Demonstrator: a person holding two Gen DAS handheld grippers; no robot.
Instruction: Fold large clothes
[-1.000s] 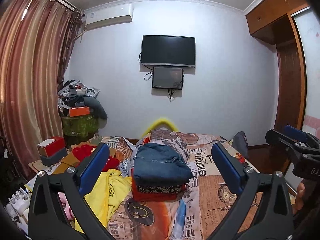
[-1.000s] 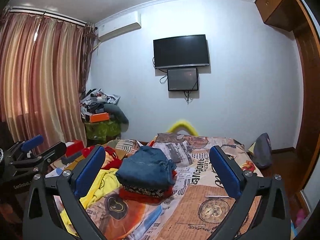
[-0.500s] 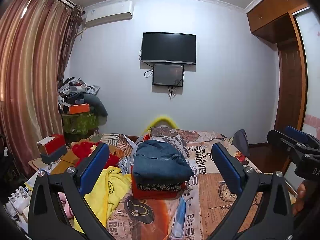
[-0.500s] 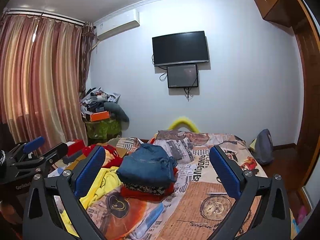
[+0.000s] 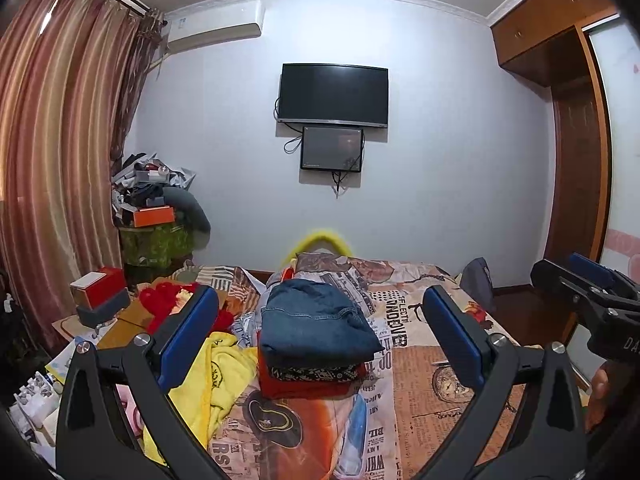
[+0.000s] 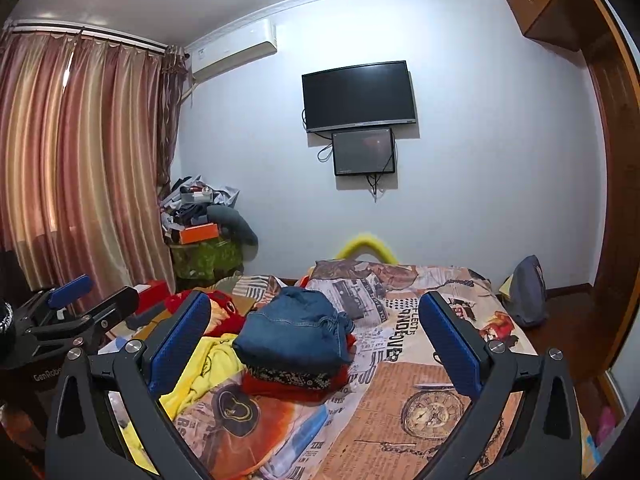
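Observation:
A stack of folded clothes sits on the bed, with folded blue jeans (image 5: 316, 322) on top, a dark patterned piece and a red piece under it; the jeans also show in the right wrist view (image 6: 294, 330). A loose yellow garment (image 5: 218, 376) lies left of the stack, and shows in the right wrist view (image 6: 200, 368). A red garment (image 5: 168, 300) lies behind it. My left gripper (image 5: 320, 340) is open and empty, held above the bed. My right gripper (image 6: 316, 340) is open and empty too.
The bed has a newspaper-print cover (image 5: 416, 360). Boxes and clutter (image 5: 100, 296) stand to the left by the curtain. A cluttered pile (image 5: 156, 200) sits in the far left corner. A grey bag (image 6: 528, 292) stands at the bed's right. A wardrobe (image 5: 576, 152) is on the right.
Both views have tilted slightly upward; the clothes stack sits a little lower in frame. Both grippers stay open and empty.

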